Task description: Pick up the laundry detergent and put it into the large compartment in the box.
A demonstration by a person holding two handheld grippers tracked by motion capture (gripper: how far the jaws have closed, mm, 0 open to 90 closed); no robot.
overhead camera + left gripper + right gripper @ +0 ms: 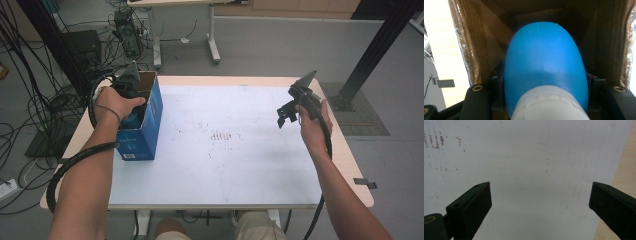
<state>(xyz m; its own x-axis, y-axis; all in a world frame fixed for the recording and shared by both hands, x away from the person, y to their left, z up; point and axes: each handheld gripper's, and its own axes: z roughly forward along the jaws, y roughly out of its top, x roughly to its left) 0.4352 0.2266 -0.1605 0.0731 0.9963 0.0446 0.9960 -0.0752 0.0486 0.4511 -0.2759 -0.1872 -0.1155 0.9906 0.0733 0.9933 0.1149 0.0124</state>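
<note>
White-sheeted tabletop (240, 165). Left claw (544, 100) clenched on blue bottle (544, 62) inside cardboard box (147, 117), not yet released. Right claw (540, 205) spread, empty, well apart.

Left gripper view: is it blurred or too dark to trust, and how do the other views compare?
Left gripper view: blue bottle soft-focused up close, box interior dim, daylight blown out at both edges. Right gripper view: evenly lit white sheet, jaws dark. High view: bright, slightly soft, no harsh shadows.

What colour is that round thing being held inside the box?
Blue, with a white end; the bottle shows best in the left gripper view.
</note>
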